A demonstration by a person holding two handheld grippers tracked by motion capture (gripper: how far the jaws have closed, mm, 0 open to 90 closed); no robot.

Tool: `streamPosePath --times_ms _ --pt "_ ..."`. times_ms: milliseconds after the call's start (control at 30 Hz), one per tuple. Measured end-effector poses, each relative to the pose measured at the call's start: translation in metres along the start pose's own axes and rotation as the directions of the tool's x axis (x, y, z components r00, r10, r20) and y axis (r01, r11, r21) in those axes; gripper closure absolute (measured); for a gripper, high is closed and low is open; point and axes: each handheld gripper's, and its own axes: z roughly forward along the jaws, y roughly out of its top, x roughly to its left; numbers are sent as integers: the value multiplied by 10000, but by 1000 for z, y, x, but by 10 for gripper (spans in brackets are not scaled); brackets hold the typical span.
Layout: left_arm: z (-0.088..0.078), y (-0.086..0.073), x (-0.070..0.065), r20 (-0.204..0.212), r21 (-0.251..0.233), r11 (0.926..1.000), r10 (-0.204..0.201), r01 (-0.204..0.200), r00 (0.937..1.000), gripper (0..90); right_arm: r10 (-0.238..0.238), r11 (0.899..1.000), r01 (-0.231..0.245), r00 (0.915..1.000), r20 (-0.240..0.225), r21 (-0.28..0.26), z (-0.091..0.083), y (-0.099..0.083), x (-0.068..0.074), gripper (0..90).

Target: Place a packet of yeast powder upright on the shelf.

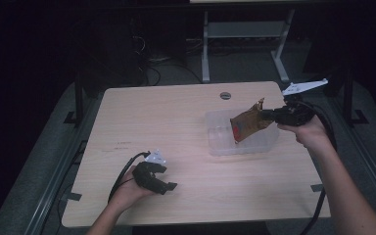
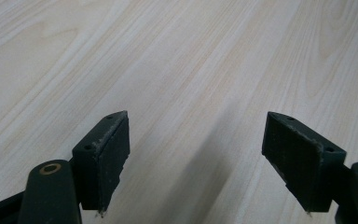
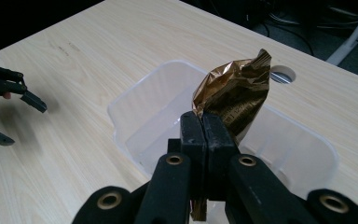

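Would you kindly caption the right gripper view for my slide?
Right gripper shut on a gold foil packet, held above a clear plastic bin.

Black left gripper with brass rivets, screw holes in flat worn jaws, black right gripper, grey three-cornered plates, black trailing cables, bare forearms

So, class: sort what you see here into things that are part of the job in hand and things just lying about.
In the job:
- gold foil packet
- clear plastic tub
- right gripper, shut on the packet

Not in use:
- left gripper, open over bare table
- cable hole
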Motion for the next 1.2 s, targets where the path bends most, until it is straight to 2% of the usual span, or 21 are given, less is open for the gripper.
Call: streamPosePath --times_ms 300,533,833,967,1100,1200 --pt "0 0 0 -3 49 10000 66 -66 10000 229 -127 9999 128 9997 -215 76 21 8 7 887" --pt "1 0 0 64 108 9999 72 -72 10000 229 39 10000 -36 9991 -418 72 36 11 9 886" --pt "2 -1 -1 94 201 9997 127 -129 9999 229 -3 9999 8 9992 -398 135 52 13 10 855" --pt "1 -1 0 113 139 9999 76 -77 9999 229 75 9999 -70 9992 -388 150 55 14 11 752" --pt "0 -1 1 54 142 9999 85 -86 9999 229 -113 9999 116 9994 -316 109 53 13 15 538" --pt "0 0 1 38 82 10000 21 -21 10000 229 -214 9998 213 9997 -153 -58 47 11 17 454"
